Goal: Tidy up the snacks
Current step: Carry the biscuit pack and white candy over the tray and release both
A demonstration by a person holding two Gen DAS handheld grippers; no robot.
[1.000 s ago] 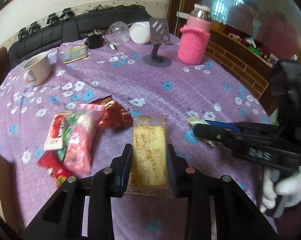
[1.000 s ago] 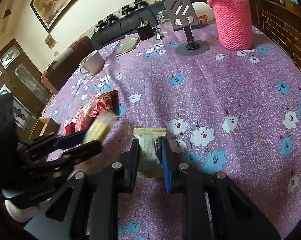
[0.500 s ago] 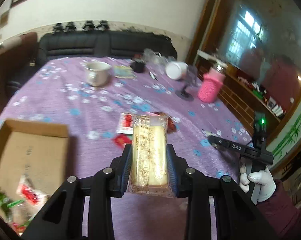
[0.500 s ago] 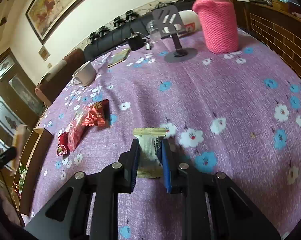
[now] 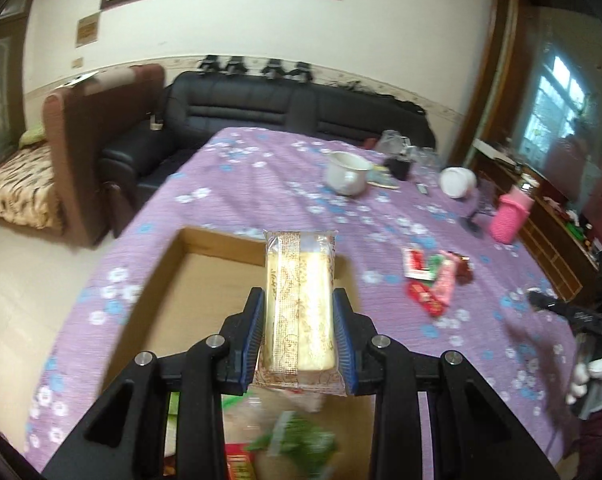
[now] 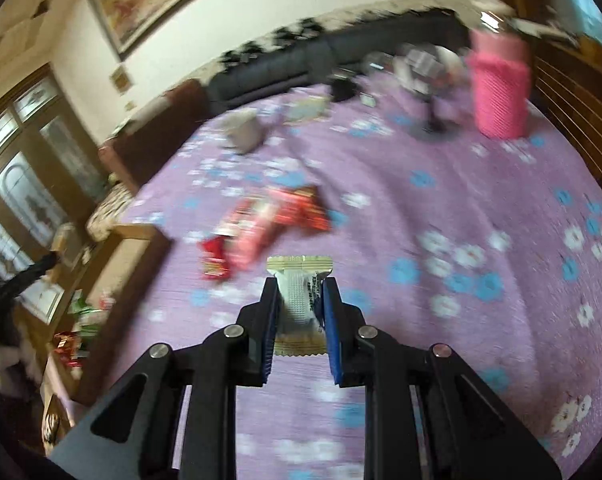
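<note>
item 1 — left gripper (image 5: 299,322): clenched on a yellow cake packet (image 5: 299,312), both blue pads pressed to its long sides; the packet is held lengthwise, in the air above the cardboard box (image 5: 205,276). the box sits at the table's left edge, open side up; its far wall and left wall show, and blurred green and red packets (image 5: 289,440) lie inside at the near end, under the gripper. bare cardboard floor shows between the far wall and those packets.

item 2 — right gripper (image 6: 301,312): clenched on a small white packet (image 6: 300,300), its crimped ends sticking out front and back, held above the purple flowered tablecloth (image 6: 461,208). a wide stretch of bare cloth lies to its right and ahead; the view is blurred.

item 3 — loose pile of red and pink packets (image 6: 265,224) on the cloth, between the right gripper and the box, well apart from the box wall.

item 4 — far end of the table: white cup (image 5: 347,170), pink knitted bottle cover (image 6: 499,96), dark stand (image 6: 435,120), all well apart from the snacks.

item 5 — the right gripper's white-gloved hand (image 5: 593,372) shows at the left view's right edge, beyond the table rim.
</note>
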